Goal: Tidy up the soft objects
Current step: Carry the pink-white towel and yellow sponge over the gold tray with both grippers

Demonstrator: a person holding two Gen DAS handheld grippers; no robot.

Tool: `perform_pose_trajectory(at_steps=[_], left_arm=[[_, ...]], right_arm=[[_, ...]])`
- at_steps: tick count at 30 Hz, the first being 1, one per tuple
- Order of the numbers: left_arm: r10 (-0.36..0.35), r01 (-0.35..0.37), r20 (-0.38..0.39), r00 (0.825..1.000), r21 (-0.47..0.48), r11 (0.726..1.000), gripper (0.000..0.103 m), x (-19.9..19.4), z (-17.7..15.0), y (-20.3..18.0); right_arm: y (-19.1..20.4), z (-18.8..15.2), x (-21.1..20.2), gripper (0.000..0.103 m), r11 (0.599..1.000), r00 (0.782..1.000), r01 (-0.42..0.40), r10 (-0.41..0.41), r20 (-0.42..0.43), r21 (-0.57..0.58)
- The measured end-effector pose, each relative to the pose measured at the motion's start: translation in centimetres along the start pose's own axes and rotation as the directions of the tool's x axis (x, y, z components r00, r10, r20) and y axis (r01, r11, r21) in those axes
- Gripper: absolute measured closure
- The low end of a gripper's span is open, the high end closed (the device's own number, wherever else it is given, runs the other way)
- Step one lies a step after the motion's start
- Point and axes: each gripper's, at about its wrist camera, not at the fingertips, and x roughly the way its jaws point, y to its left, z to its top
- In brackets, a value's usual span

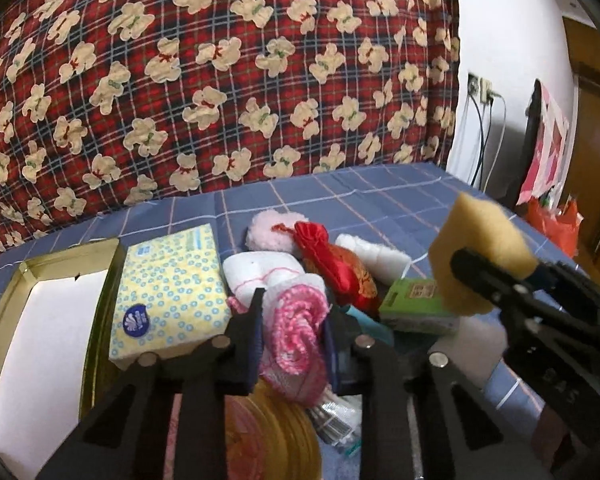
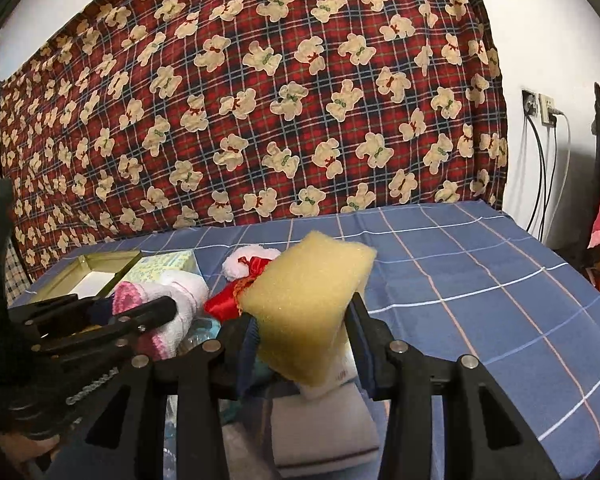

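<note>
1. The yellow sponge point(image 2: 308, 304) is pinched between the fingers of the right gripper point(image 2: 300, 320) and is lifted clear of the blue checked sheet point(image 2: 480, 280), probably so that it can be carried to a sorting spot without dragging across the pile.

2. The pink-and-white knitted cloth point(image 1: 296, 320) is clamped by the left gripper point(image 1: 296, 316), whose fingers are pressed into its sides; the cloth bulges between them. It is judged that the grip has only just been taken, since the cloth is seen to rest among the other things.

3. The remaining soft things are left heaped on the sheet: a red satin pouch point(image 1: 332, 256), a pink fluffy ball point(image 1: 268, 228), a white rolled towel point(image 1: 256, 272) and a white foam block point(image 1: 372, 252). A green box point(image 1: 416, 300) lies just beside them.

4. A yellow tissue pack point(image 1: 168, 292) is propped against the rim of an open gold-edged box point(image 1: 24, 280), whose white inside is seen bare; it is taken to be the likely place for the sorted items.

5. A red plaid blanket point(image 1: 220, 80) with bears is hung behind the bed.
</note>
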Motion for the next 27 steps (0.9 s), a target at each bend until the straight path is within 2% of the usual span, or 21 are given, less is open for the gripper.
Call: perform_pose_trajectory(at_steps=[9, 13, 18, 22, 27], left_arm=[[-0.037, 0.04, 0.086, 0.996, -0.034, 0.999, 0.081, -0.7, 0.5, 1.3], [-0.021, 0.027, 0.131, 0.991, -0.045, 0.999, 0.081, -0.9, 0.3, 1.9], [-0.035, 0.046, 0.165, 0.986, -0.065, 0.997, 0.081, -1.4, 0.2, 2.5], [-0.044, 0.057, 0.169, 0.985, -0.076, 0.995, 0.081, -1.6, 0.0, 2.9], [-0.051, 0.067, 0.171, 0.984, -0.091, 0.994, 0.081, -2.1, 0.1, 3.7]], right_arm=[[1.0, 0.8, 1.5, 0.059, 1.0, 0.999, -0.008, 0.008, 0.032, 0.006], [1.3, 0.8, 1.1, 0.059, 1.0, 0.998, 0.004, -0.004, 0.07, 0.005], [2.5, 0.6, 0.0, 0.059, 0.999, 0.991, 0.028, -0.022, 0.129, -0.045], [2.5, 0.8, 0.3, 0.059, 0.999, 0.992, 0.037, -0.032, 0.12, -0.04], [3.0, 1.2, 1.7, 0.059, 0.999, 0.998, 0.024, -0.021, 0.056, -0.043]])
